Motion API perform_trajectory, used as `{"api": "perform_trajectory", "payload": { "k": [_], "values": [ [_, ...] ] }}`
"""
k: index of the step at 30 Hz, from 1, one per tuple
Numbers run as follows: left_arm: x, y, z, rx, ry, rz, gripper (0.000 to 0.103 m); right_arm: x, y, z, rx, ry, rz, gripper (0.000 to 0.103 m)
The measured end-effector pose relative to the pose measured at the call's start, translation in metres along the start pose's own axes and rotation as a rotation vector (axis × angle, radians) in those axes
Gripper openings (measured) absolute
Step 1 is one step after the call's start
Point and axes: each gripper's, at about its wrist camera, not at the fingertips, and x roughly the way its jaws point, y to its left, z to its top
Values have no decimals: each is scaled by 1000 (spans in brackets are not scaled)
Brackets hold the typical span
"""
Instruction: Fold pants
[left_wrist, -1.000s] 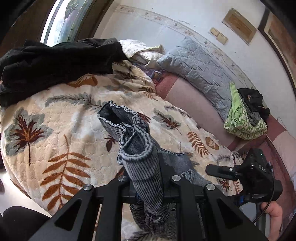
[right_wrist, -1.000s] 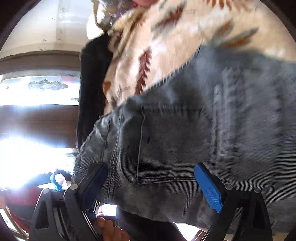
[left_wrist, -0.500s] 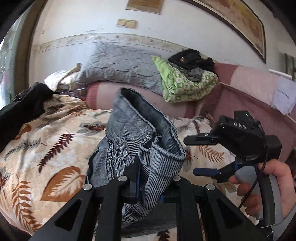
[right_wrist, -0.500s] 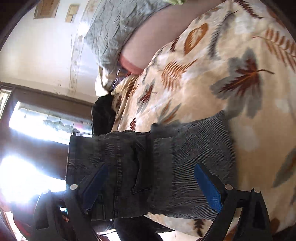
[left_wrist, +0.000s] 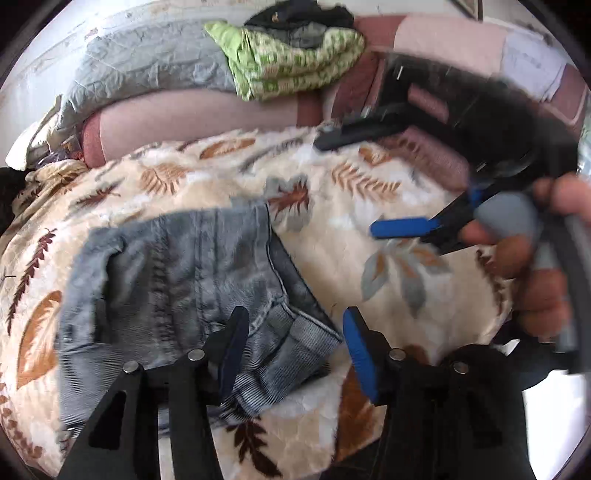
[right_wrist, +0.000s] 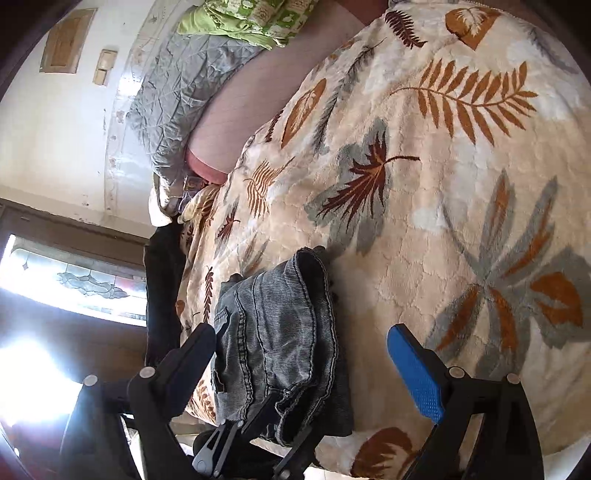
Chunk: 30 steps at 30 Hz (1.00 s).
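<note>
Claws gape above folded jeans.

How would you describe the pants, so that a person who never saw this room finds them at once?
Start from the bed with the cream leaf-print blanket. Near its front edge, just ahead of the open left gripper, lie the pants, folded into a compact bundle. They are the only faded grey-blue denim there; the other clothes, black or green-patterned, lie farther away.
</note>
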Motion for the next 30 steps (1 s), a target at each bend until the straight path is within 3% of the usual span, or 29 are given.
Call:
{"api": "perform_trajectory", "payload": {
  "k": [3, 4, 7, 10, 13, 14, 15, 16, 18, 22, 25, 28, 30],
  "values": [
    [-55, 19, 1, -64, -131, -2, 62, 2, 21, 1, -54, 12, 34, 96],
    [-70, 30, 0, -94, -174, 24, 69, 7, 29, 0, -70, 28, 58, 96],
    [-86, 68, -5, -189, -219, 178, 72, 30, 57, 5, -98, 83, 149, 96],
    [-63, 100, -11, -264, -130, 243, 72, 70, 78, 16, -110, 168, 235, 96],
    [-23, 109, -23, -276, 20, 217, 72, 119, 73, 21, -89, 251, 185, 96],
    [-9, 104, -30, -253, 74, 229, 72, 135, 63, 21, -93, 266, 87, 96],
    [-4, 98, -37, -215, 77, 260, 72, 145, 48, 21, -90, 237, -96, 96],
    [-3, 89, -39, -173, 59, 282, 73, 150, 33, 20, -60, 211, -193, 89],
    [-5, 81, -41, -147, 56, 314, 74, 140, 34, 14, -60, 173, -142, 90],
    [-9, 92, -39, -222, 57, 266, 74, 102, 61, -7, -146, 154, -65, 90],
    [-8, 93, -38, -218, 64, 265, 74, 77, 63, -32, -136, 152, 24, 90],
    [-4, 95, -34, -215, 67, 270, 74, 79, 48, -65, -112, 223, 74, 91],
    [1, 96, -31, -209, 74, 267, 74, 93, 30, -85, -128, 268, 16, 91]
  ]
}}
